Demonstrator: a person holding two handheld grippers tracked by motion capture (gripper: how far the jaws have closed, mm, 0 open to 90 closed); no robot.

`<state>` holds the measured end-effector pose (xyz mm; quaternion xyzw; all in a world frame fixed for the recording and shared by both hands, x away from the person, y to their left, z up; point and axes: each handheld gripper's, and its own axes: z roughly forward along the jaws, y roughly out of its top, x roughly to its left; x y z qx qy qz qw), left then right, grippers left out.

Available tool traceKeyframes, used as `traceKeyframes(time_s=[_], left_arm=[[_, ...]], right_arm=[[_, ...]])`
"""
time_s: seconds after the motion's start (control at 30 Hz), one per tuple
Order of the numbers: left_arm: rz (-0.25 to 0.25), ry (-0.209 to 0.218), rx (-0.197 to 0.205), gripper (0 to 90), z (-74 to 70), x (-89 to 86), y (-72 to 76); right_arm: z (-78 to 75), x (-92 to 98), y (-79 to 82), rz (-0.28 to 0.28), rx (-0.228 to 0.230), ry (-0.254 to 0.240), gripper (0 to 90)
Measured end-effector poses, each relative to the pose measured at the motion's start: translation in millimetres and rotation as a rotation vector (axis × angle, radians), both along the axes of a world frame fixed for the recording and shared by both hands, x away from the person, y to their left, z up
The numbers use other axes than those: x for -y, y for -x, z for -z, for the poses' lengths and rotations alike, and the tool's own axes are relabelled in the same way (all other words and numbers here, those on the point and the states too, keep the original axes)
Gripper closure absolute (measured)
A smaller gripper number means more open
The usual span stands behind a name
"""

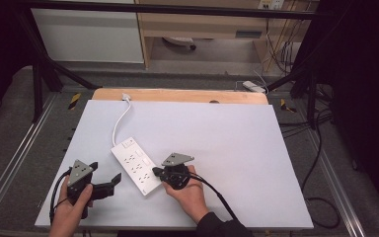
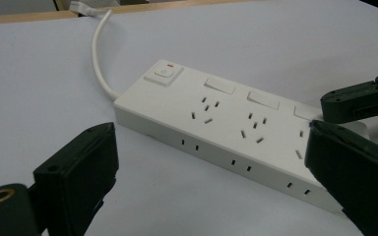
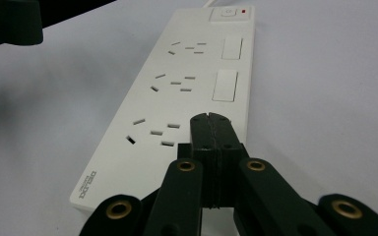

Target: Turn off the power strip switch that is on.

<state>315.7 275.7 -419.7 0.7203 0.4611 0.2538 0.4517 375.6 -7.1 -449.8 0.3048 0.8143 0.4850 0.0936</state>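
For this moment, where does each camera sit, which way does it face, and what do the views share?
High view: above the person's side, looking forward and down on the table; both hands and forearms enter from below.
Left gripper view: rides the left gripper, jaws wide apart, facing the power strip's side.
Right gripper view: rides the right gripper, jaws closed over the strip's near end, looking along it toward the switch.
All three share the strip.
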Motion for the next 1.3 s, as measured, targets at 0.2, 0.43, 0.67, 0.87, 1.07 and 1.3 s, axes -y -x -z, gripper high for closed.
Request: traceKeyframes(time_s=[0.2,0.43,0.67,0.87,1.07,1.3], left_arm=[[0.0,0.002,-0.001,6.2,0.3,0.6,-0.1],[0.001,0.001,-0.003,6.2,0.4,0.7,-0.1],[0.0,0.001,-0.002,6.2,0.5,0.6,-0.2],[-0.002,-0.003,0.002,6.2,0.2,0.7,0.2],[-0.002,-0.006,0.003,6.2,0.0,0.5,0.4],[-0.002,-0.005,0.004,6.2,-0.1,0.1,0.3]], right_arm=[[1.7,0.8,1.1,-0.003,0.003,0.003,90.0],[1.5,1.1,0.4,-0.006,-0.002,0.0,90.0],[1.4,-0.6,0.2,-0.002,-0.003,0.0,90.0],[2.4,-1.7,0.4,-0.01,-0.002,-0.011,90.0],[2.1,-4.0,1.6,-0.015,-0.003,-0.01,90.0],[0.5,-2.9,0.1,-0.012,-0.006,-0.016,90.0]])
